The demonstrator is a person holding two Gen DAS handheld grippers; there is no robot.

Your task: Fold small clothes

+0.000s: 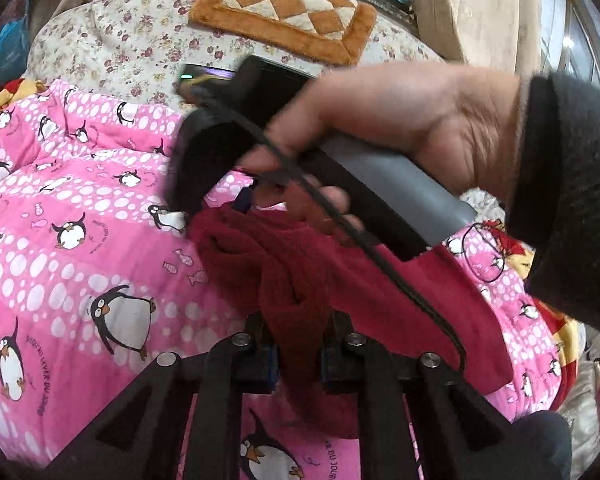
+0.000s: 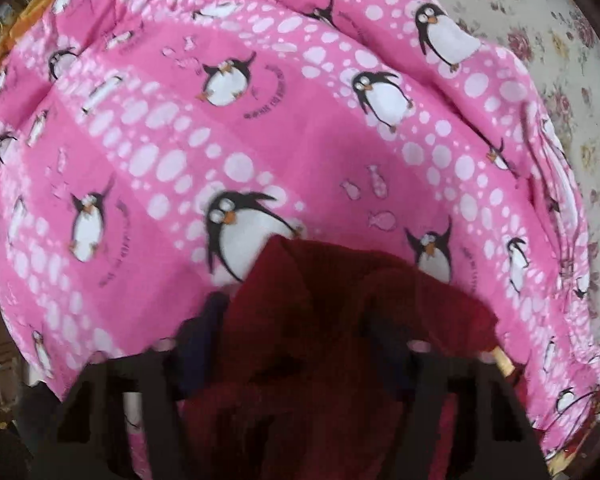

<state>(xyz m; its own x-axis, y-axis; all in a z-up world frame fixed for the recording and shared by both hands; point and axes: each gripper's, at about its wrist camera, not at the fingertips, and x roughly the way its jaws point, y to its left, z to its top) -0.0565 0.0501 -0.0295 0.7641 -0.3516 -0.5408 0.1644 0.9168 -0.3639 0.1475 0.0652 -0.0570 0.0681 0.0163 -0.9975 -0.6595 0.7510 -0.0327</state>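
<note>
A small dark red garment (image 1: 284, 264) lies bunched on a pink penguin quilt (image 1: 80, 200). My left gripper (image 1: 296, 344) is shut on a fold of the red cloth at its near edge. The right gripper, held in a hand, crosses the left wrist view above the garment; its fingertips (image 1: 188, 196) touch the garment's far left corner. In the right wrist view the red garment (image 2: 320, 320) covers my right gripper (image 2: 300, 344), and the jaws are hidden under the cloth. The quilt (image 2: 220, 120) fills that view.
A floral sheet (image 1: 132, 40) covers the bed beyond the quilt, with an orange checked mat (image 1: 284, 8) at the back. A black cable (image 1: 340, 232) trails from the right gripper across the garment. Curtains and a window stand at the far right.
</note>
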